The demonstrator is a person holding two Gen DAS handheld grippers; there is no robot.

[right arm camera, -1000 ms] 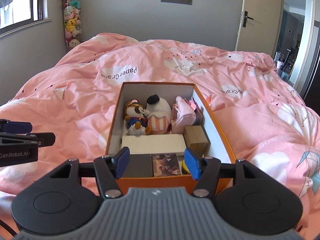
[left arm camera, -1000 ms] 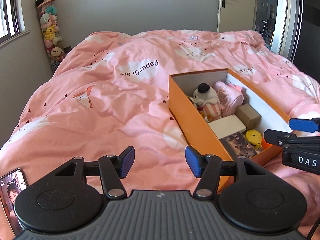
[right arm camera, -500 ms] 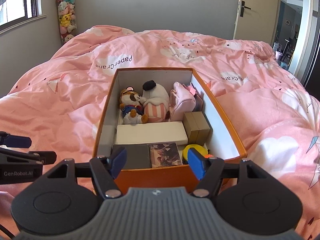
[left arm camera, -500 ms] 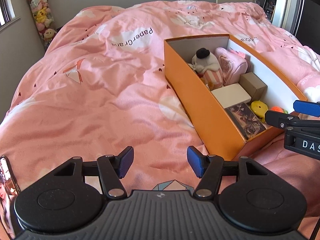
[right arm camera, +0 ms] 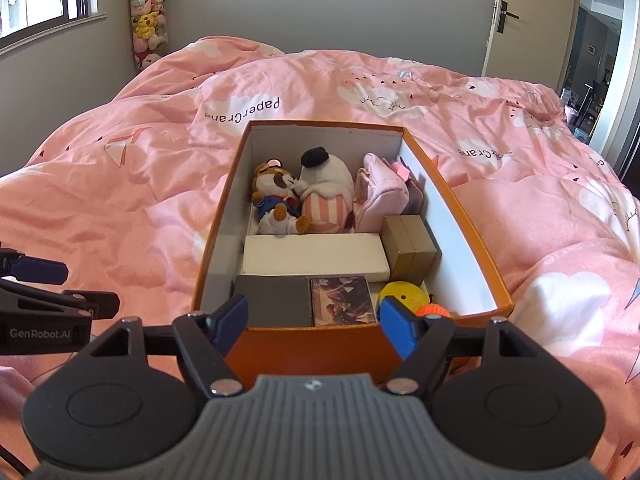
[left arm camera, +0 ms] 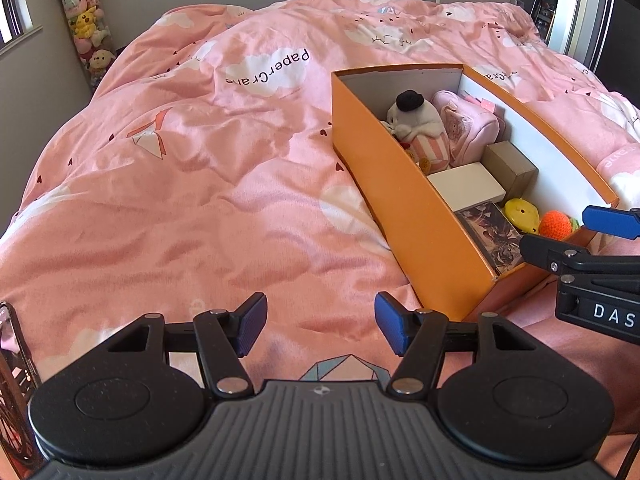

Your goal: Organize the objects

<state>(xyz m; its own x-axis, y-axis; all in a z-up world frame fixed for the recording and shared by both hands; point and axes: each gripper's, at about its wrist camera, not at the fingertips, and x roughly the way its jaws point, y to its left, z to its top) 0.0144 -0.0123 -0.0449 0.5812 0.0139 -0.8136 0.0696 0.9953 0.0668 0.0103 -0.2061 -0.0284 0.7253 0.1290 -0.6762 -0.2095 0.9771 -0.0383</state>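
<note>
An orange box (right arm camera: pixel 476 240) sits on the pink duvet, also in the left wrist view (left arm camera: pixel 384 168). It holds a tiger plush (right arm camera: pixel 276 200), a white plush (right arm camera: pixel 326 192), a pink pouch (right arm camera: pixel 380 192), a white box (right arm camera: pixel 312 254), a tan box (right arm camera: pixel 412 248), a dark card (right arm camera: pixel 276 300), a picture card (right arm camera: pixel 342 300), a yellow toy (right arm camera: pixel 404 294) and an orange knit ball (left arm camera: pixel 554 224). My right gripper (right arm camera: pixel 314 320) is open and empty, just above the box's near wall. My left gripper (left arm camera: pixel 320 322) is open and empty over bare duvet, left of the box.
The pink duvet (left arm camera: pixel 200 184) covers the whole bed. A phone (left arm camera: pixel 16 352) lies at the left wrist view's lower left edge. A column of plush toys (right arm camera: pixel 148 16) hangs in the far left corner. A door (right arm camera: pixel 532 20) stands at the back right.
Both grippers rose and tilted down a little, so the box shows more from above. The orange knit ball came into view. Both grippers stayed open.
</note>
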